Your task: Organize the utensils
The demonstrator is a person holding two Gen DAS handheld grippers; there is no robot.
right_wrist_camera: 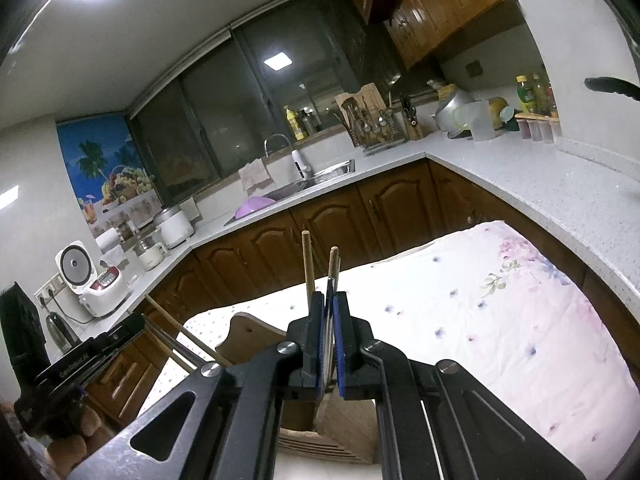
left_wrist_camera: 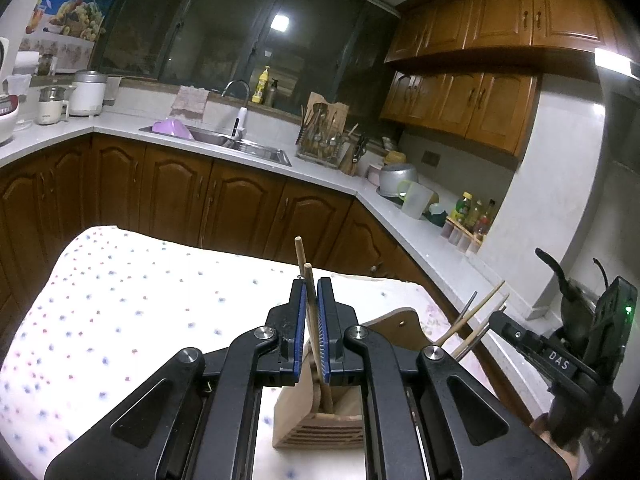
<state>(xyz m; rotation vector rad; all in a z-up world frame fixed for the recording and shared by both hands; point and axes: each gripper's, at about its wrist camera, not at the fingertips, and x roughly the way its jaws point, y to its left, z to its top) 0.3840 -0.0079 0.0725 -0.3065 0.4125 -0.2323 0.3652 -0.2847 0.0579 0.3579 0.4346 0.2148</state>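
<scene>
Dotted tablecloth (left_wrist_camera: 120, 300), kitchen counter (left_wrist_camera: 180, 136) behind. Both grippers angled down over wooden utensil holder (left_wrist_camera: 320, 420): left gripper (left_wrist_camera: 312, 304) pinching wooden chopsticks (left_wrist_camera: 308, 284); right gripper (right_wrist_camera: 329, 320) pinching metal chopsticks (right_wrist_camera: 329, 344).

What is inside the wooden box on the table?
Wooden chopsticks stand in the wooden box, pinched by the left claw. The box's bottom is hidden behind its slatted wall.

Wooden utensil holder (left_wrist_camera: 320, 420) w/ slotted front stands upright on the dotted cloth, taller shaped back panel behind. Two light wooden chopsticks (left_wrist_camera: 310, 304) stick up from it, near vertical, lower ends in a compartment. In right-wrist view, a thin metal utensil (right_wrist_camera: 329, 320) upright beside more chopsticks (right_wrist_camera: 335, 268).
</scene>
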